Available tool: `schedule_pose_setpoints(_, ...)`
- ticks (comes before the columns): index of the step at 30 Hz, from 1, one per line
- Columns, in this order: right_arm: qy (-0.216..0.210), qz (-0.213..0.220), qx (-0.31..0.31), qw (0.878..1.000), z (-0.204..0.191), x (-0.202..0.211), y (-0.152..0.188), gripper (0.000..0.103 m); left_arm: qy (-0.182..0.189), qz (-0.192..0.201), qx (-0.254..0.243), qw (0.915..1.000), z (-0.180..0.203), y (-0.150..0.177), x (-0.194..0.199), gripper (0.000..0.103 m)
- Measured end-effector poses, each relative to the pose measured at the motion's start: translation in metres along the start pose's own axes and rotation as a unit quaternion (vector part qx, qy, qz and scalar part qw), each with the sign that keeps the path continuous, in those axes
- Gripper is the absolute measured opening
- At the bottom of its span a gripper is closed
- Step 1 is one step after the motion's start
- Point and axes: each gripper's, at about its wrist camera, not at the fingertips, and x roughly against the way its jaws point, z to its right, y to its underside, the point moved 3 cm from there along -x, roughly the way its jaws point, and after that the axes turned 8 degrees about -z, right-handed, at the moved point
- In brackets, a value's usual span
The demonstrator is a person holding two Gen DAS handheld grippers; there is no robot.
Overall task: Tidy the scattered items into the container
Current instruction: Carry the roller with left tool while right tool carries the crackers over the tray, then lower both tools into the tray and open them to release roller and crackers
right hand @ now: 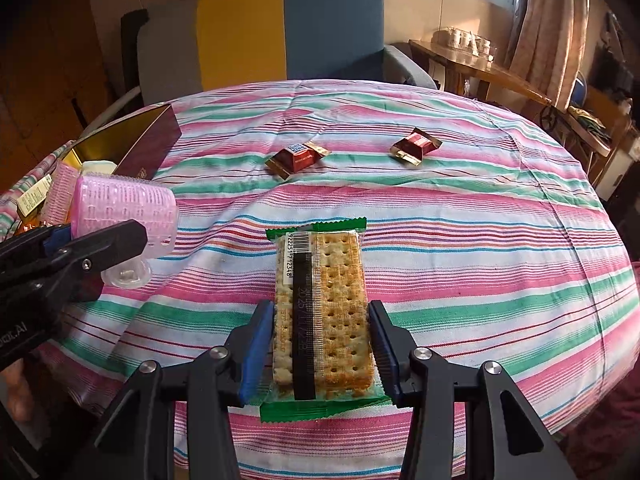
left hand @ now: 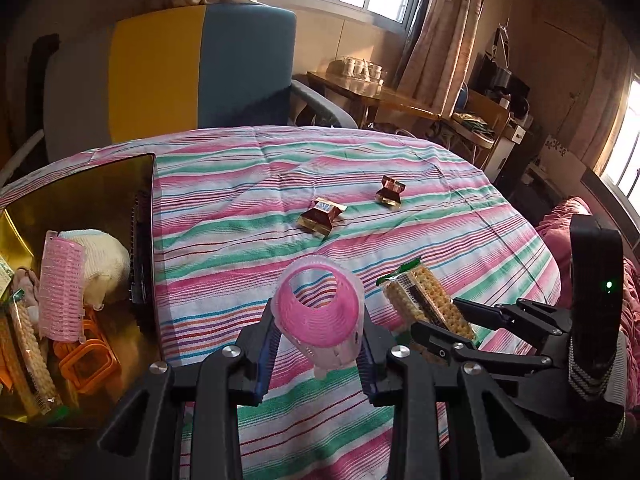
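Observation:
My left gripper (left hand: 318, 342) is shut on a pink hair roller (left hand: 320, 312), held above the striped cloth; the same roller (right hand: 126, 216) shows at the left of the right wrist view. My right gripper (right hand: 322, 336) is shut on a cracker packet (right hand: 322, 304) with green ends, also seen lifted at the right as the cracker packet (left hand: 424, 304). The gold-lined box (left hand: 100, 188) at the left holds another pink roller (left hand: 60, 288), a cream bundle, orange clips and cracker packets. Two red-and-gold wrapped sweets (left hand: 321, 216) (left hand: 390, 192) lie farther out on the cloth.
A round table under a pink, green and white striped cloth (right hand: 460, 240) carries everything. Behind it stands a yellow and blue armchair (right hand: 288, 28). A wooden side table with cups (right hand: 468, 56) is at the back right, with curtains and windows beyond.

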Motion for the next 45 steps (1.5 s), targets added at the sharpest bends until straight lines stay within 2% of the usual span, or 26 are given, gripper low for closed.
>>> schedule_pose_setpoints(12, -0.035, 0.025, 0.02, 0.999, -0.035, 0.02, -0.019, 0.048, -0.023, 0.035, 0.03, 0.9987, -0.021, 0.004, 0.034, 0.034)
schedule_pose_setpoints(20, -0.062, 0.042, 0.056, 0.996, -0.076, 0.032, -0.032, 0.048, -0.047, 0.066, 0.073, 0.994, -0.053, 0.011, 0.065, 0.034)
schedule_pose_setpoints(28, -0.096, 0.052, 0.099, 0.989, -0.125, 0.041, -0.039, 0.048, -0.084, 0.093, 0.132, 0.9833, -0.1, 0.026, 0.099, 0.034)
schedule_pose_setpoints(35, -0.121, 0.056, 0.135, 0.982, -0.169, 0.044, -0.046, 0.048, -0.122, 0.111, 0.18, 0.9698, -0.141, 0.041, 0.121, 0.034)
schedule_pose_setpoints(40, -0.135, 0.06, 0.156, 0.977, -0.197, 0.044, -0.054, 0.048, -0.142, 0.118, 0.196, 0.963, -0.163, 0.044, 0.127, 0.034)
schedule_pose_setpoints(45, -0.148, 0.064, 0.177, 0.971, -0.225, 0.043, -0.062, 0.048, -0.157, 0.121, 0.199, 0.9598, -0.179, 0.04, 0.123, 0.034)
